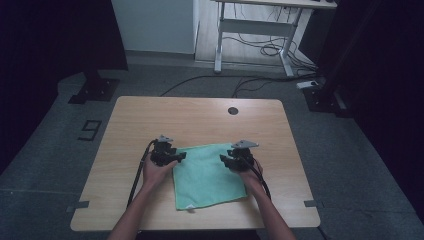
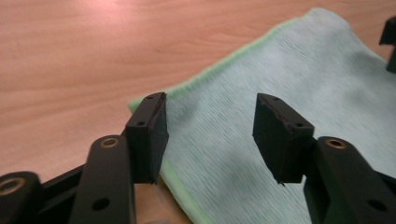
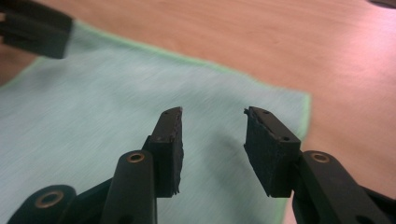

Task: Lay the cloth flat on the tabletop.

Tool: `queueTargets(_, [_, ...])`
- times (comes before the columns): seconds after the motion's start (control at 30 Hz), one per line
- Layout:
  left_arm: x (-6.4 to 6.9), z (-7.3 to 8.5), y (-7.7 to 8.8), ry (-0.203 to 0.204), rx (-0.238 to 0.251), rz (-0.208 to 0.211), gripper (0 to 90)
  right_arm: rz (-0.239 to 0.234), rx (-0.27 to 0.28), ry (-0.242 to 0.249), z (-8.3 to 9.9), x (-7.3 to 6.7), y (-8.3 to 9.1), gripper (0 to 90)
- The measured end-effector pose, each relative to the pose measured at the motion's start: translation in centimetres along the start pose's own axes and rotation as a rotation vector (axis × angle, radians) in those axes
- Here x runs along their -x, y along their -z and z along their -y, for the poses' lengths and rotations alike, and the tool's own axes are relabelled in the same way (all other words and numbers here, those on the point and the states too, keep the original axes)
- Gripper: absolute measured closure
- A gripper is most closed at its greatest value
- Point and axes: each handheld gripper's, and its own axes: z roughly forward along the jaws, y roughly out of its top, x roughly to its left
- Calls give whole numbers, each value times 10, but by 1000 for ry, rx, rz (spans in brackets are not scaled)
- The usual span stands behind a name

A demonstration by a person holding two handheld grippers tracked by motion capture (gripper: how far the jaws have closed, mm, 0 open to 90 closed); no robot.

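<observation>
A mint-green cloth (image 1: pixel 207 175) lies flat on the wooden table (image 1: pixel 200 120), with a small white tag at its near left corner. My left gripper (image 1: pixel 176 156) hovers at the cloth's far left corner, jaws apart with nothing between them. In the left gripper view the cloth (image 2: pixel 289 93) spreads under the left gripper (image 2: pixel 210 123), its green hem just beside the left pad. My right gripper (image 1: pixel 225 161) is over the cloth's far right corner, open and empty. In the right gripper view the right gripper (image 3: pixel 212 135) points across the cloth (image 3: pixel 93 112).
A round cable hole (image 1: pixel 233 110) sits near the table's far edge. Bare wood lies beyond and to both sides of the cloth. Behind the table stands a white desk frame (image 1: pixel 255 30) with cables on the floor.
</observation>
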Motion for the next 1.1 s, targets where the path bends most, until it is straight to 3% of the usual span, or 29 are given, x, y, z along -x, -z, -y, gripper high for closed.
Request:
queueTargets(0.2, [0,-5,-11,-6,-22,-24,499,28,1,-4,-19,18,-27,580])
queueTargets(0.3, [2,-4,-16,-25,-40,-42,506,23,-21,16,-22,19,-39,630])
queueTargets(0.47, [1,-4,-17,-42,-37,-49,515,63,-79,78,-18,18,-48,678])
queueTargets(0.73, [5,-13,-27,-75,-48,-39,501,45,-42,-11,-3,35,-35,743])
queueTargets(0.83, [9,-13,-30,-80,-42,-20,496,46,-54,5,3,35,-25,747])
queueTargets(1.0, [15,-14,-28,-69,-50,6,504,42,-46,-45,13,37,-12,733])
queueTargets(1.1, [20,-18,-17,-78,-16,10,526,79,-48,-32,10,36,-8,707])
